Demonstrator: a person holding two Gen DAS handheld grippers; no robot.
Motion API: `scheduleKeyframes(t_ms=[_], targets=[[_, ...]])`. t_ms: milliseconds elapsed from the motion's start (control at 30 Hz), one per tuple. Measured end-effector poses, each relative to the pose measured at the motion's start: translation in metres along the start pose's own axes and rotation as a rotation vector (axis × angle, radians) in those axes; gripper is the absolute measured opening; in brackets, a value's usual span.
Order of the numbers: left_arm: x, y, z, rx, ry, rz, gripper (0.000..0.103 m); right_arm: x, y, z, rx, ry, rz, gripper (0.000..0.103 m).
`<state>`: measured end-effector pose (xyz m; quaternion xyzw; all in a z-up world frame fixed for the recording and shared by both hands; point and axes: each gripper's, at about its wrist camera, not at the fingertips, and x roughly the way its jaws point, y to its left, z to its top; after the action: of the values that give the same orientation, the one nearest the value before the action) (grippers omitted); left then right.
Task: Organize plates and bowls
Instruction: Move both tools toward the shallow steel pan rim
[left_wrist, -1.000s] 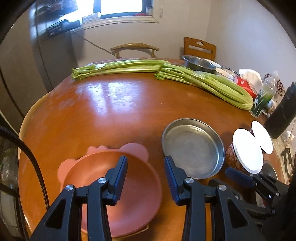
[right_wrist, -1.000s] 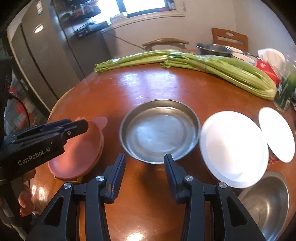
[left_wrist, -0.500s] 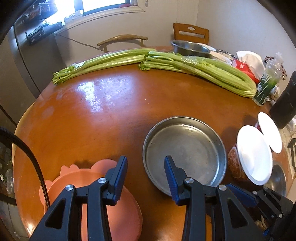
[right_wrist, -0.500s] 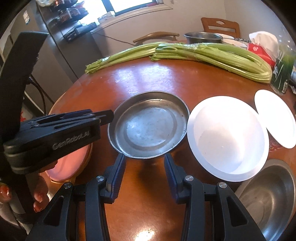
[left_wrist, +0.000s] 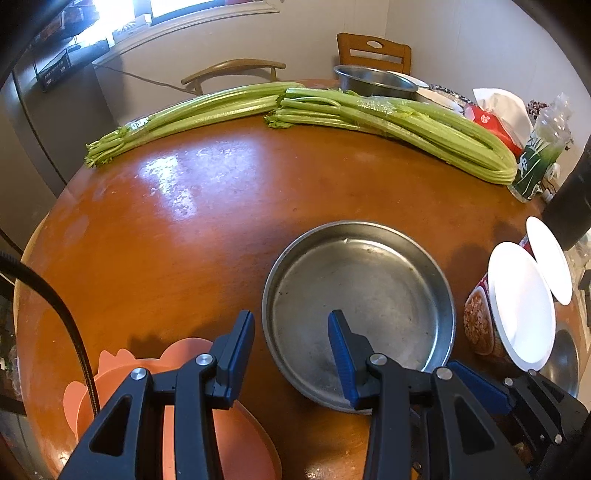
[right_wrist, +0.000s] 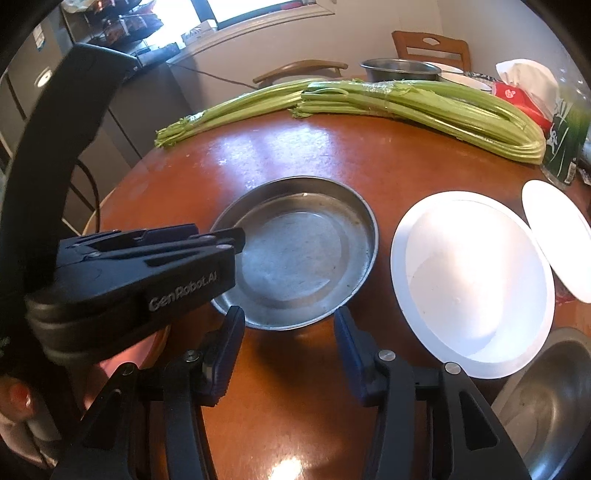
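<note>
A shallow steel plate (left_wrist: 362, 295) (right_wrist: 295, 251) lies in the middle of the round wooden table (left_wrist: 184, 240). My left gripper (left_wrist: 291, 332) (right_wrist: 236, 238) hovers at the plate's left rim; the rim passes between its jaws, which stand apart and press on nothing. My right gripper (right_wrist: 288, 321) is at the plate's near rim. Its jaws are opening, and the rim shows between the fingertips untouched. A pink plate with ears (left_wrist: 236, 443) (right_wrist: 122, 358) lies at the near left. On the right are a white bowl (right_wrist: 469, 280), a small white dish (right_wrist: 557, 236) and a steel bowl (right_wrist: 546, 398).
Long celery bunches (left_wrist: 369, 114) lie across the far side of the table. Behind them stand a steel basin (left_wrist: 373, 79), a tissue pack (left_wrist: 491, 118) and a green bottle (left_wrist: 535, 158). Chairs stand beyond the table. A hand shows at the lower left (right_wrist: 18, 398).
My left gripper has moved right, from over the pink plate to the steel plate's left rim. The right gripper's jaws have widened, and it edged closer to the plate's near rim.
</note>
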<state>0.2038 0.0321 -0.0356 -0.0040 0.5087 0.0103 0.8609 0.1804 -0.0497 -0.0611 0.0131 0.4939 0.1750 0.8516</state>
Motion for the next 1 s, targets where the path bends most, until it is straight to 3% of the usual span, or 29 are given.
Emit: scheduleKeyframes(t_ms=[500,667,833,1000], targets=[[-0.016,0.011,-0.009,-0.030,-0.017,-0.023,0.041,0.012,0.005,-0.006,-0.034,0.081,-0.009,0.057],[-0.030,0.014,-0.010,-0.050,-0.050,-0.039,0.041,0.001,0.003,-0.002,0.010,0.014,0.015,0.057],[-0.036,0.021,-0.008,-0.061,-0.067,-0.045,0.041,0.018,0.000,0.009,0.097,0.024,-0.034,0.058],[-0.034,0.025,-0.008,-0.065,-0.064,-0.058,0.041,0.031,0.006,0.015,0.076,0.028,-0.093,0.059]])
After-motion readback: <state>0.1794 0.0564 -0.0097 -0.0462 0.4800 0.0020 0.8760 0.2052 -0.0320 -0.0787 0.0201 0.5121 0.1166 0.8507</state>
